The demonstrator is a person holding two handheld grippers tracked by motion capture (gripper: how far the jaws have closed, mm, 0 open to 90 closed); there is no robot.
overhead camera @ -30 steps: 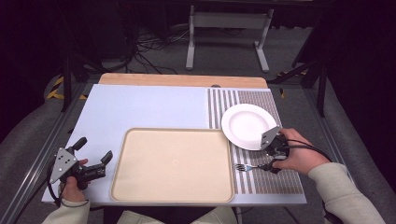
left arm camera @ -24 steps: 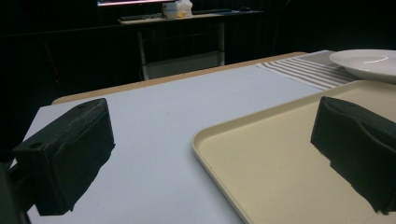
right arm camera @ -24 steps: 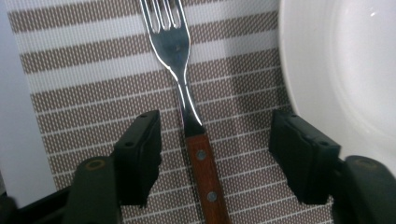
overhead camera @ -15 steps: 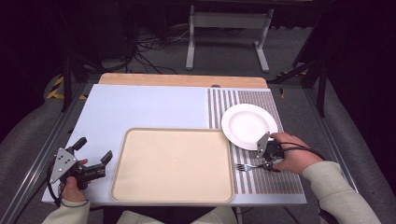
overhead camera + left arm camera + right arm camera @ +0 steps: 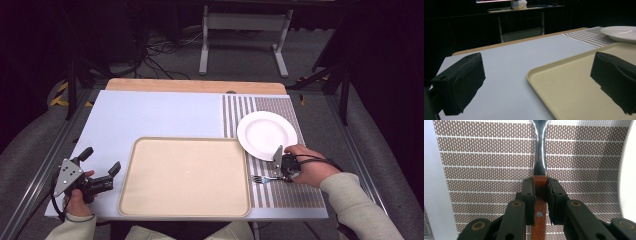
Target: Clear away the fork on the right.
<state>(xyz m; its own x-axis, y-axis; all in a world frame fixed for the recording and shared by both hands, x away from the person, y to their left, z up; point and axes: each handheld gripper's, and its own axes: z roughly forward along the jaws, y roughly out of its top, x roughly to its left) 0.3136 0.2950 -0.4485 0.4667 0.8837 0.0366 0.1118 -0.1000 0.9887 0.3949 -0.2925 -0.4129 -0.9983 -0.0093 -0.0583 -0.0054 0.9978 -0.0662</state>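
Note:
A fork (image 5: 262,179) with a wooden handle and metal neck lies on the brown striped placemat (image 5: 285,195), just right of the beige tray (image 5: 184,177). My right gripper (image 5: 281,172) is shut on the fork's handle. In the right gripper view the jaws pinch the wood's end (image 5: 540,185), and the metal neck (image 5: 541,150) runs on ahead. A white plate (image 5: 266,135) sits just beyond, empty. My left gripper (image 5: 102,161) stands open at the tray's left edge with nothing between its fingers (image 5: 461,82).
The tray (image 5: 574,85) is empty, with the light blue mat (image 5: 150,115) around it. A wooden strip (image 5: 195,86) runs along the table's far edge. Metal rails (image 5: 50,155) flank the table.
My right gripper has come down from beside the plate's near rim toward me, onto the fork handle. The left gripper and the fork have stayed in place.

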